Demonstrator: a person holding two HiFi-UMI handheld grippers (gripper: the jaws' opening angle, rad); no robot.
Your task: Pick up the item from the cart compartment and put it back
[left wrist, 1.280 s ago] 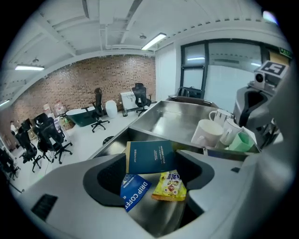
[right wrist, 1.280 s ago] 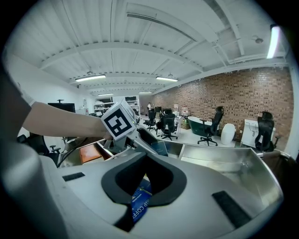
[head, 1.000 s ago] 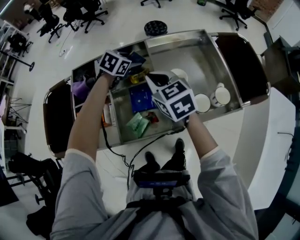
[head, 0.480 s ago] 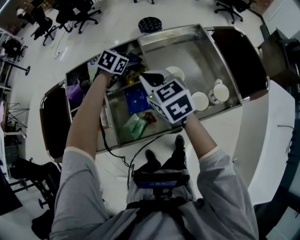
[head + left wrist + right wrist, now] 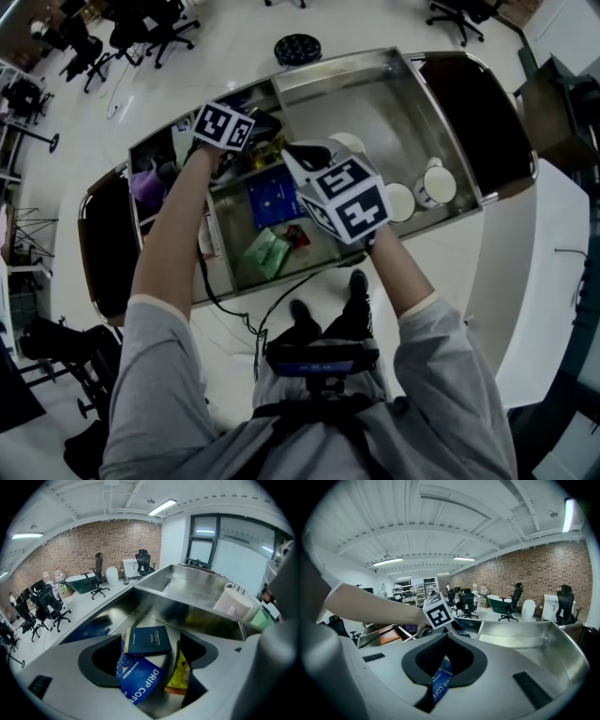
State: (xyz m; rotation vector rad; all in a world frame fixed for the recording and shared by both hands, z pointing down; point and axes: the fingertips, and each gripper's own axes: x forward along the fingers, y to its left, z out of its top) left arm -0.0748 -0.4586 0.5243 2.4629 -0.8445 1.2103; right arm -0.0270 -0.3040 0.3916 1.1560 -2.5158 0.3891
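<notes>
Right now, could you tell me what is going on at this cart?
A person stands over a steel cart with a gripper in each hand. The left gripper points down into a compartment. Its jaws are wide apart, have just opened further, and grip nothing. A dark blue book, a blue drip coffee packet and a yellow packet lie below, between them. The right gripper hangs alongside, jaws together and empty. Nothing is held at this moment.

Cool, even light falls from long white ceiling tube lamps (image 5: 389, 561), leaving soft glare on the shiny steel cart tray (image 5: 187, 585). Fisheye bending is strong, corners black. The head view is dimmer and slightly soft.
</notes>
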